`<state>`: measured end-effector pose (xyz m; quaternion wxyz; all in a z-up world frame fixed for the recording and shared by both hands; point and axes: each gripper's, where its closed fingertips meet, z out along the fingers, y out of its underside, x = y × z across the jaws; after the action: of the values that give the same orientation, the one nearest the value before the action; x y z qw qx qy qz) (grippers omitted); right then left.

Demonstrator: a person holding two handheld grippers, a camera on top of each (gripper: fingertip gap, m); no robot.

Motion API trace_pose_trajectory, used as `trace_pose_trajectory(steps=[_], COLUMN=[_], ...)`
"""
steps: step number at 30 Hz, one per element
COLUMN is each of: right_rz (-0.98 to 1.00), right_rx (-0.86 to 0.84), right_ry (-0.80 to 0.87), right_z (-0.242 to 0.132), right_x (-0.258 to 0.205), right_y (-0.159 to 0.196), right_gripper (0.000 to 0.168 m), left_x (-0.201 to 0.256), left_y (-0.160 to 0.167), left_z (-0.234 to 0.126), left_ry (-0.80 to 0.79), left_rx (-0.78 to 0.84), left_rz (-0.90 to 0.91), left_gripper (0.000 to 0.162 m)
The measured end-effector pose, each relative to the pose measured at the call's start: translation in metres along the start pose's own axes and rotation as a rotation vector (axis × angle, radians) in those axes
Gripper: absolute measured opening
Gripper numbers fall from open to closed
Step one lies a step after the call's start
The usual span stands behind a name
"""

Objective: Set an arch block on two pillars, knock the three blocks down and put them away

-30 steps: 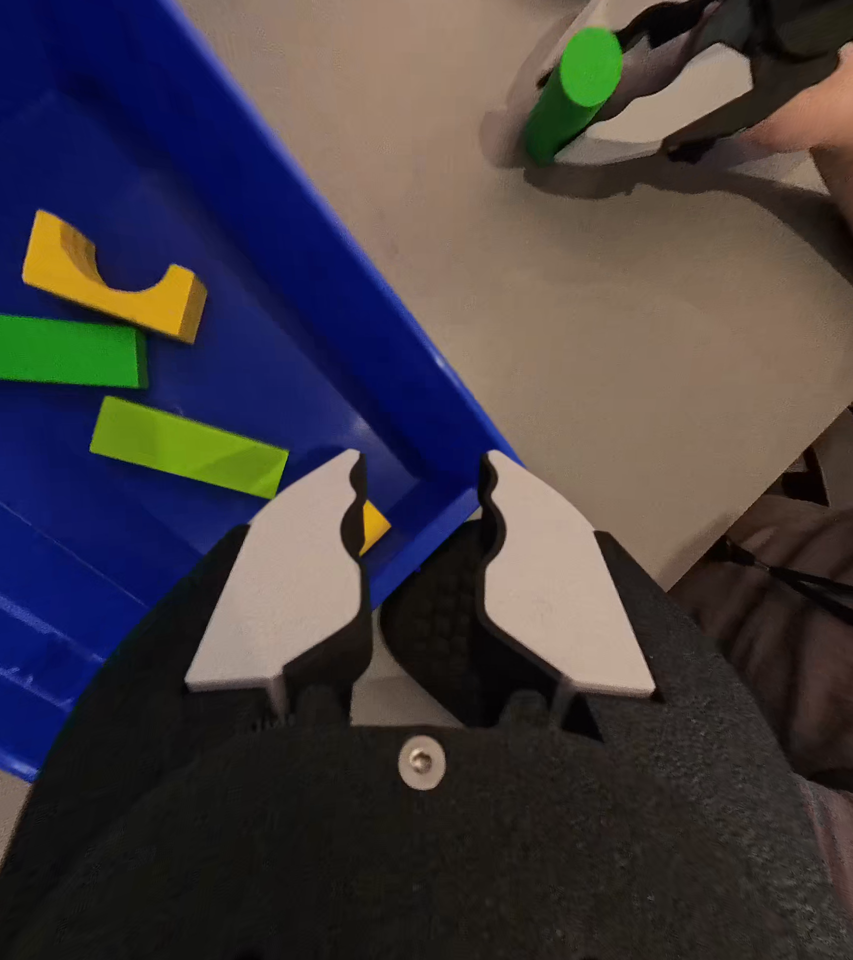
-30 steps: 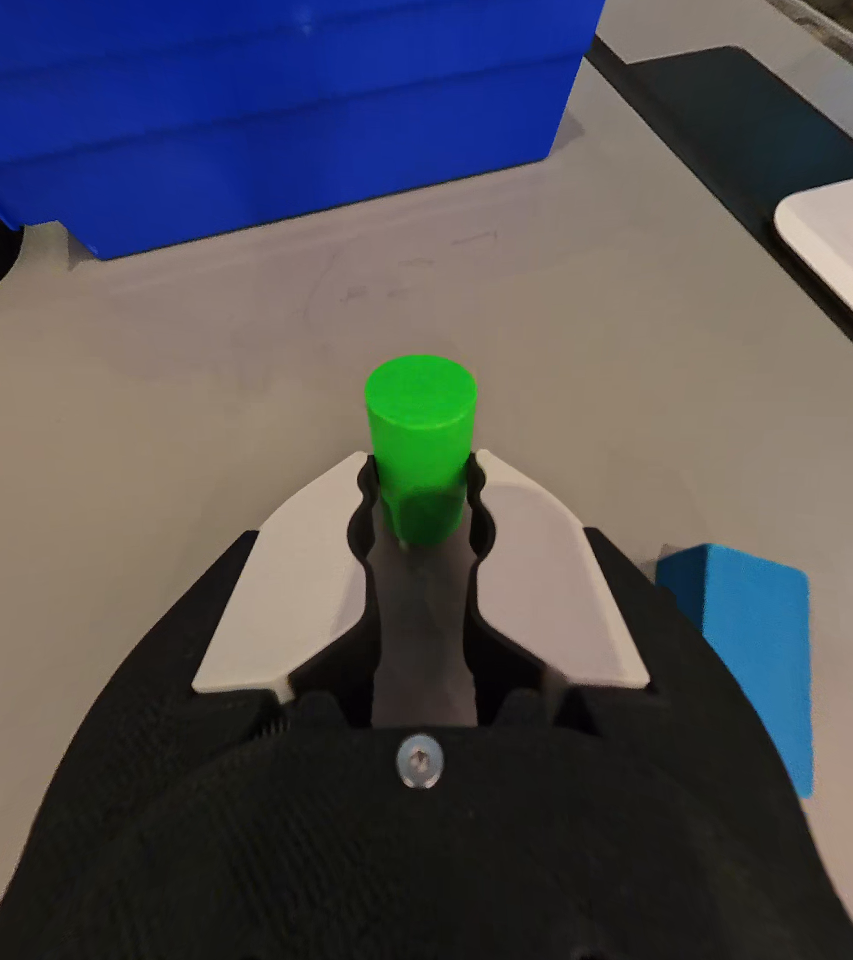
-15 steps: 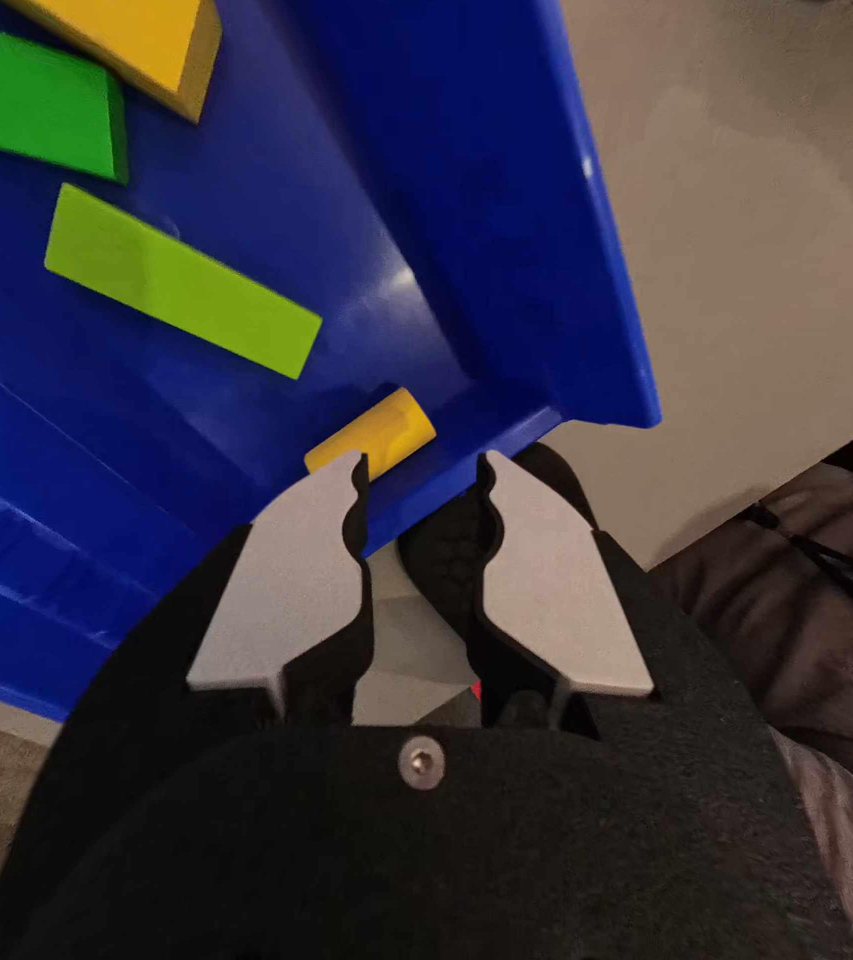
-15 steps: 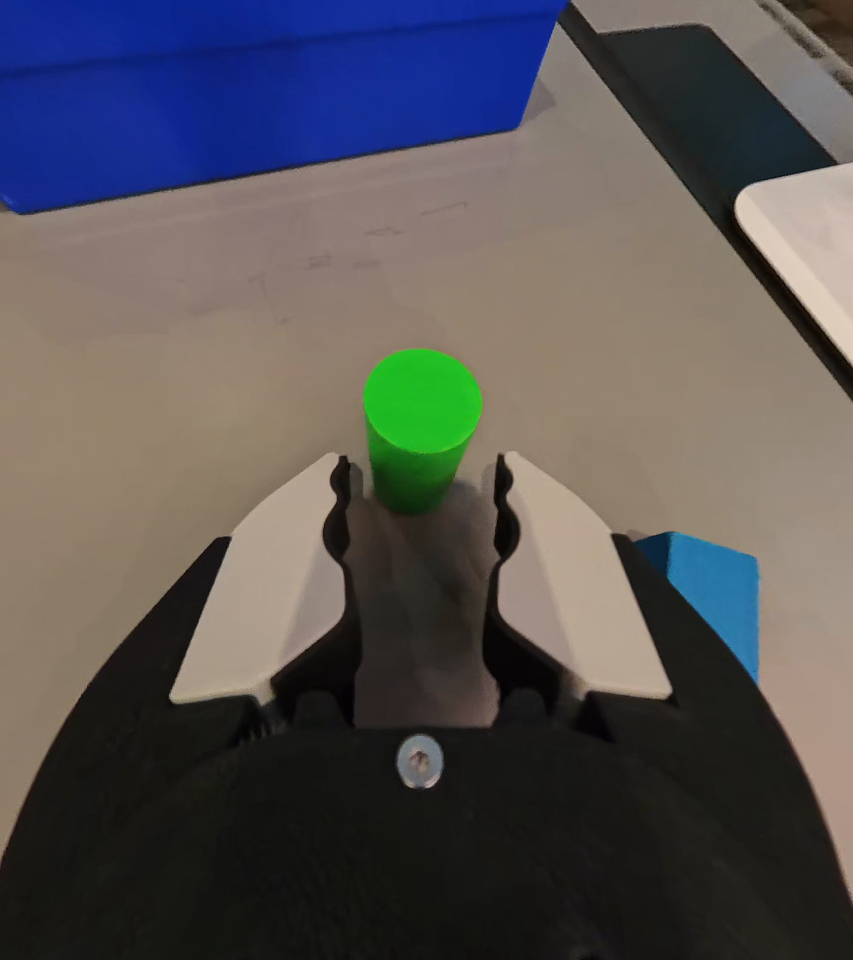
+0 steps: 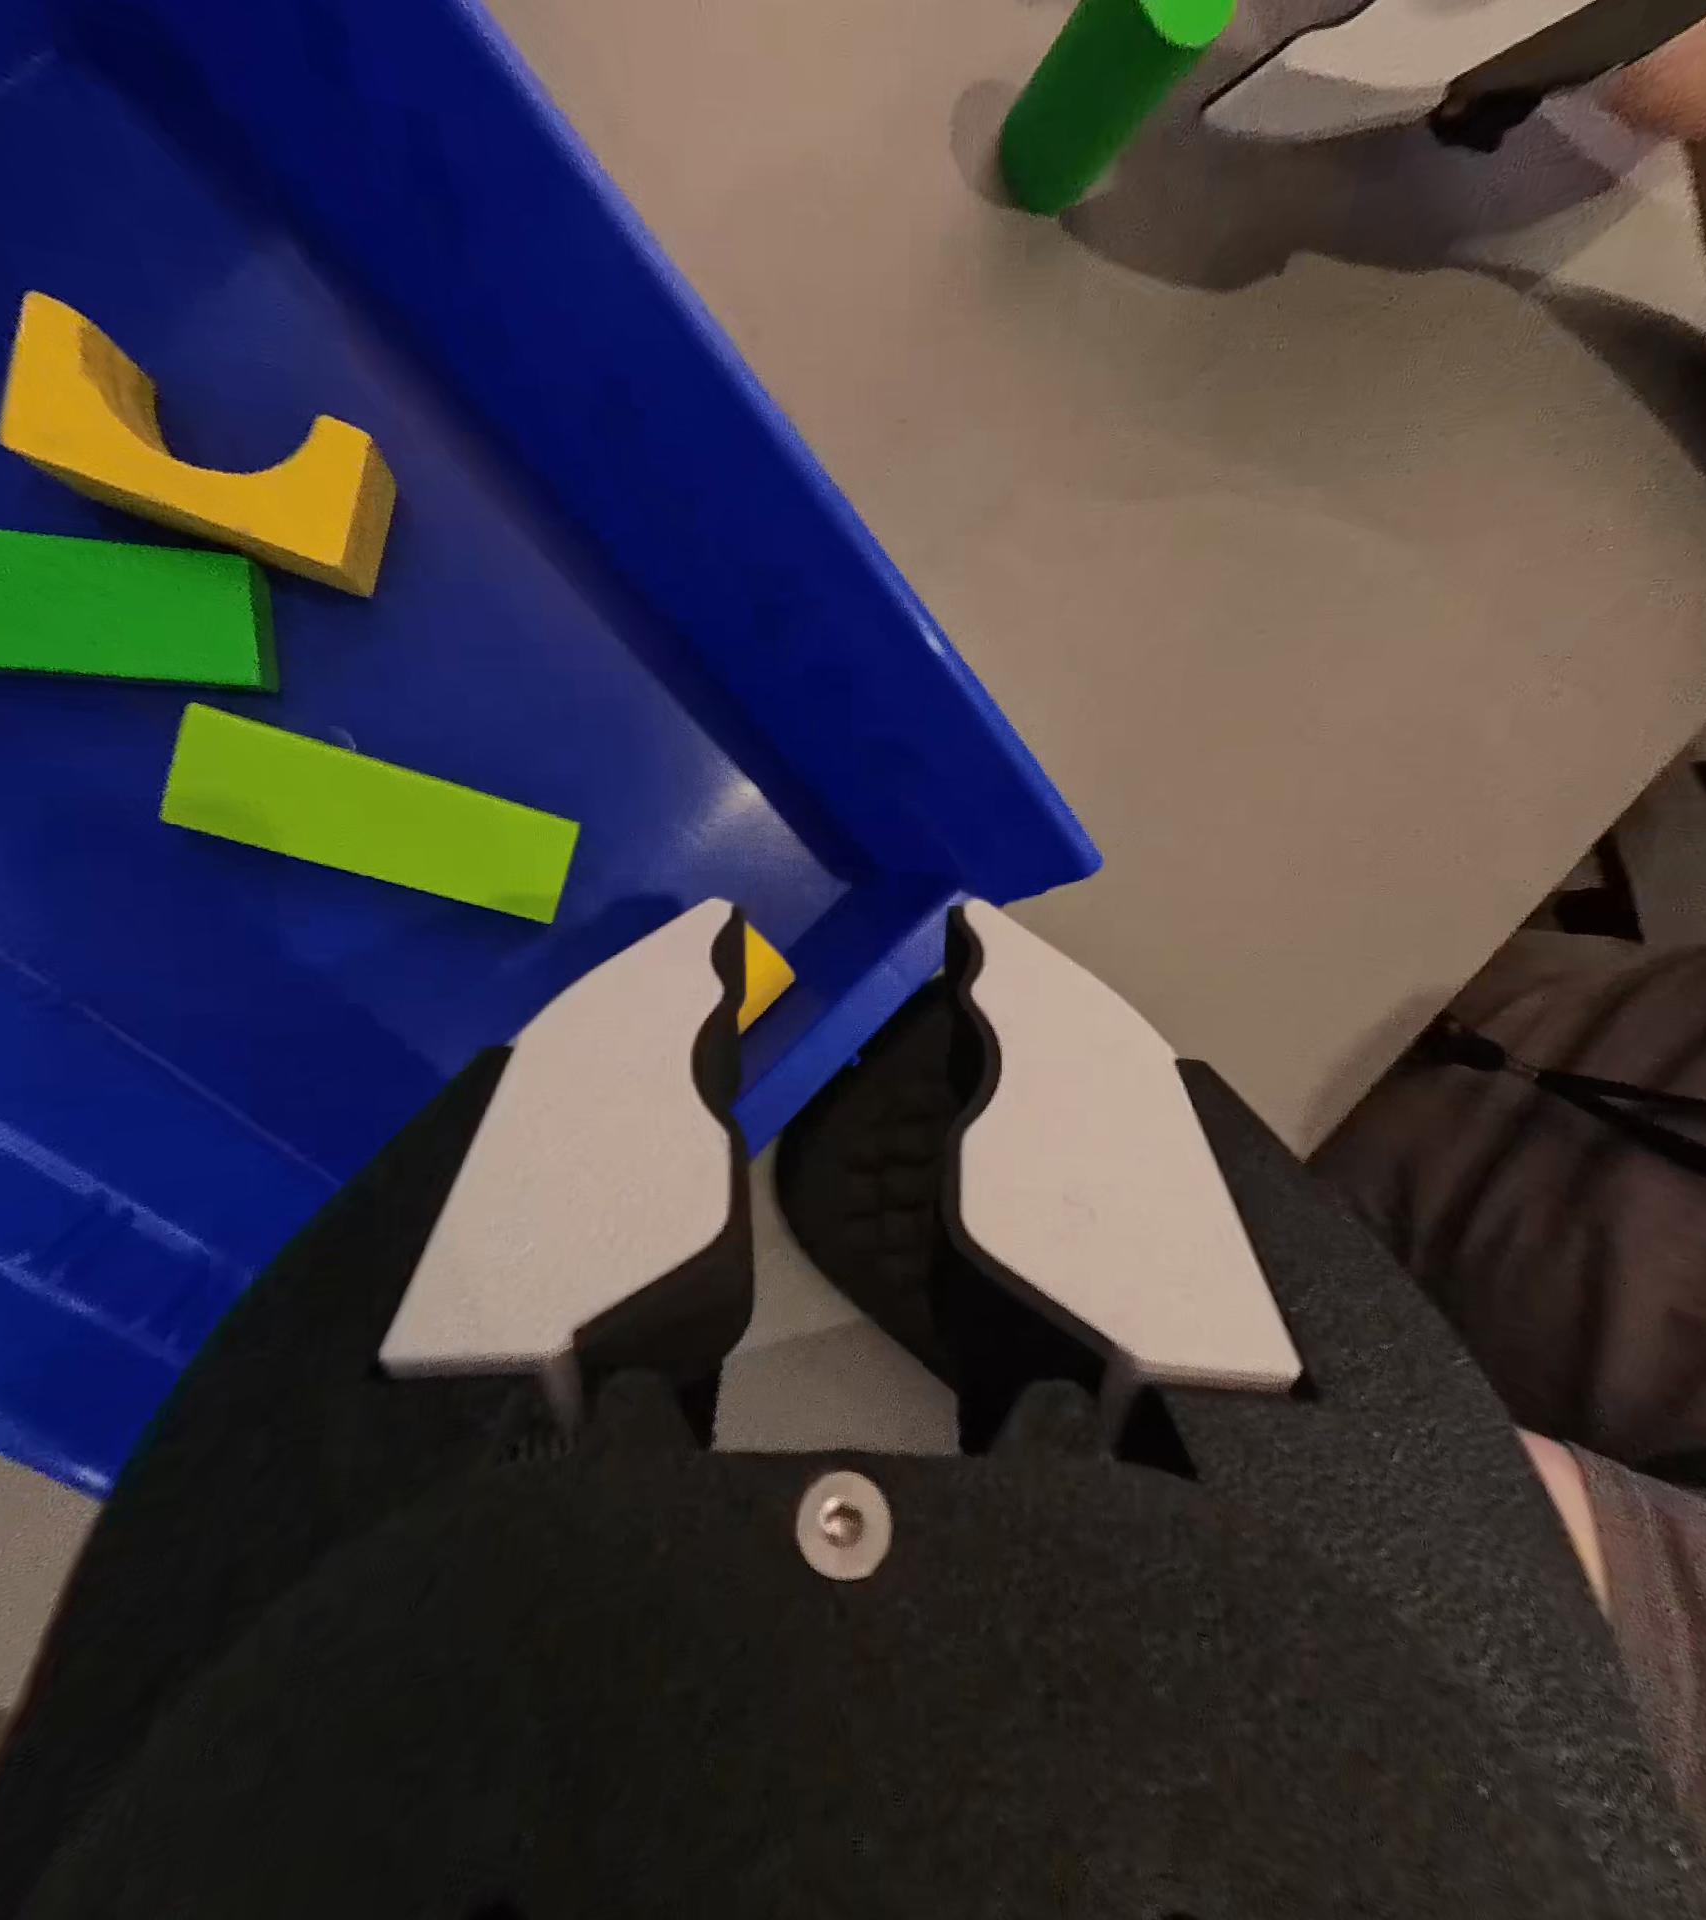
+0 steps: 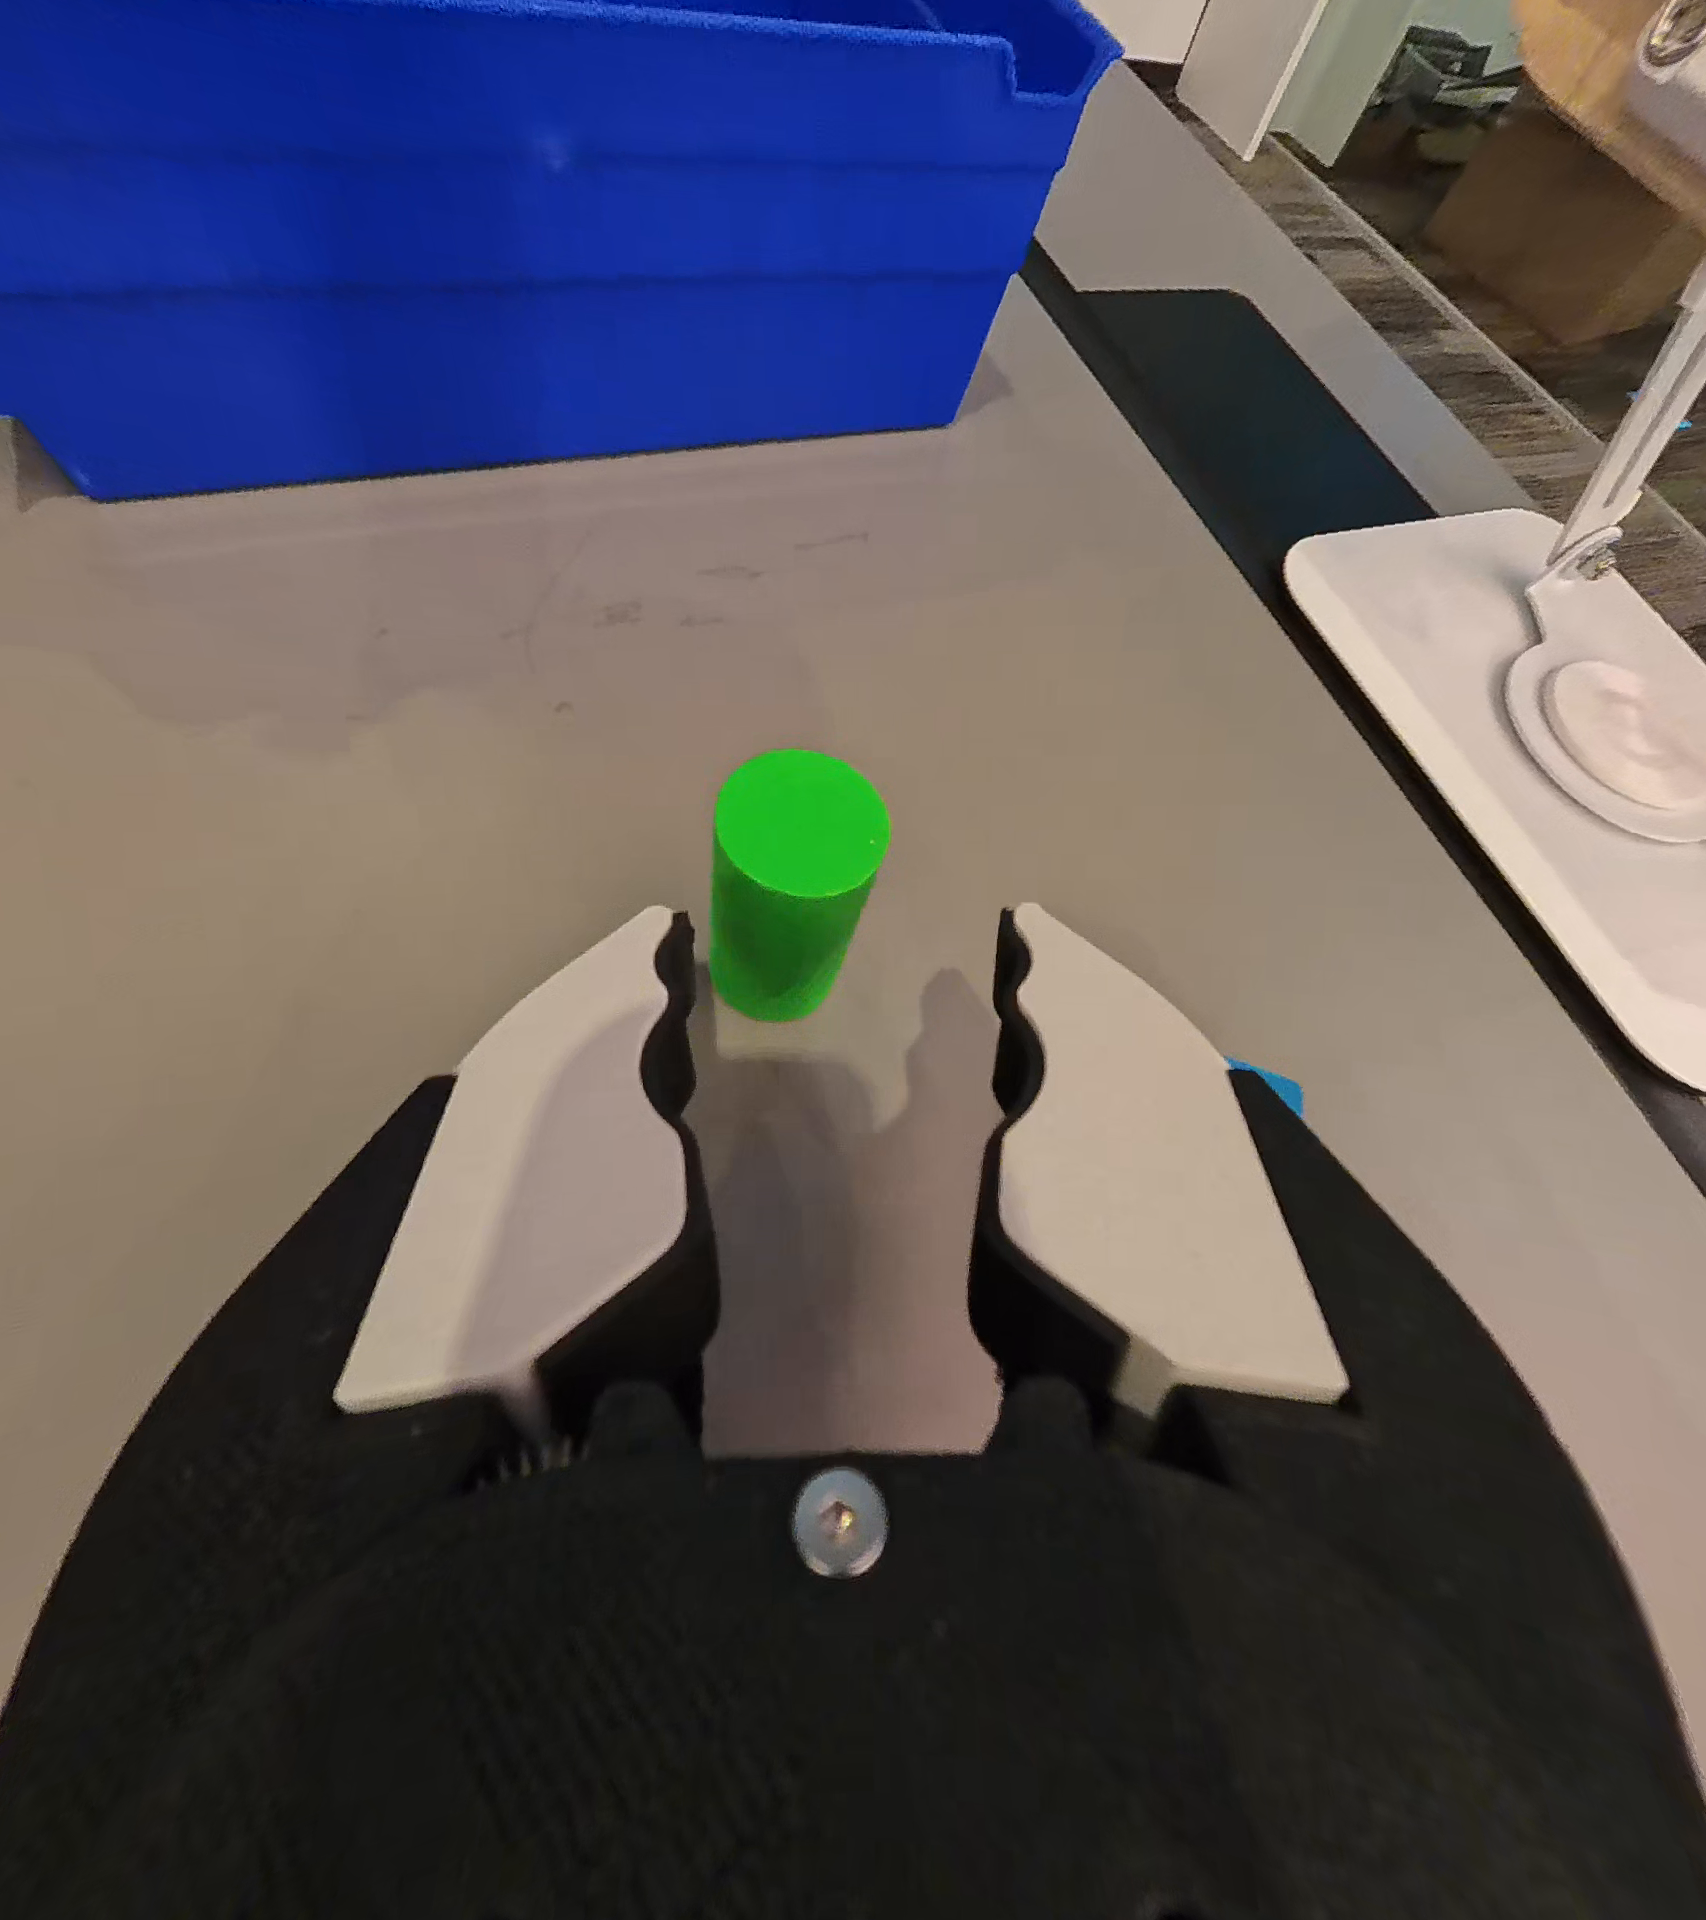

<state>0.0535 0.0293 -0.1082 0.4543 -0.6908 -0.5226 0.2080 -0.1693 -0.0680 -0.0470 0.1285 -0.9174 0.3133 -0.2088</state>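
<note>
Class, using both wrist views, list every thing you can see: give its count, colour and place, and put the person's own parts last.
Bin: 1, blue, on the table's left part.
Arch block: 1, yellow, in the bin.
Flat blocks: 2, dark green and lime green, in the bin.
Yellow piece: 1, bin corner, mostly hidden.
Cylinder: 1, green, upright on the table, just ahead of the right fingertips.
Blue block: 1, table, mostly hidden behind the right finger.
Stand: 1, white, table's right edge.
Table: 1, grey.
Left hand-held gripper: open, empty, over the bin corner.
Right hand-held gripper: open, empty.
</note>
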Motion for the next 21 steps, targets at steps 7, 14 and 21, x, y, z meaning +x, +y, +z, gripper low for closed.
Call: trace_pose_trajectory(steps=[7, 14, 21], right_rz=[-0.018, -0.029, 0.012], right_rx=[0.024, 0.049, 0.078], right_ry=[-0.021, -0.031, -0.029], right_z=[-0.01, -0.017, -0.029], right_x=[0.0, 0.001, 0.013], right_y=[-0.009, -0.018, -0.02], right_gripper=[0.057, 0.057, 0.057], left_x=[-0.028, -0.028, -0.043], left_y=[0.004, 0.016, 0.039], left_z=[0.006, 0.013, 0.035], left_ry=[-0.219, -0.185, -0.186], left_rx=[-0.104, -0.228, -0.496], left_rz=[0.314, 0.518, 0.681], left_gripper=[0.041, 0.048, 0.049])
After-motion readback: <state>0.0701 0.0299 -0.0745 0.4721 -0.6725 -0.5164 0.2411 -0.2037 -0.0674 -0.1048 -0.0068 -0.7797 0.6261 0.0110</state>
